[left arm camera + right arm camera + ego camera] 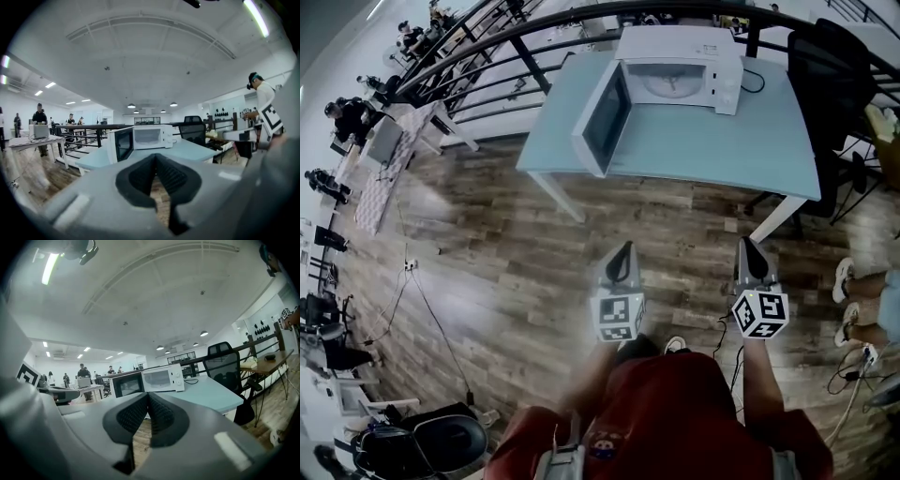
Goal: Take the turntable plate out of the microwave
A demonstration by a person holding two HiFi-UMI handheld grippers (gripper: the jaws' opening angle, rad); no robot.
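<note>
Red shirt fabric (675,412) of the person fills the lower edge of the head view. Ahead of it, the left gripper (624,251) and the right gripper (749,246) are held side by side over the wooden floor (487,244). Both pairs of jaws are closed tip to tip, and nothing is held in either.

The turntable plate (673,82) lies flat inside the microwave (675,42), whose door (606,117) is swung open to the left. The microwave stands at the far side of the light-blue table (722,150), well apart from both grippers.

Hazards judged from this position:

1. Closed jaws brought to the plate would only push it against the rear wall; opening is required first.
2. The open door lies on the left gripper's approach line; a knock could shift the microwave.
3. The plate is judged to be smooth glass. If it is gripped at 1 edge only, tilting and slipping are likely.
4. A plate drawn out without being lifted could catch on the cavity lip.
</note>
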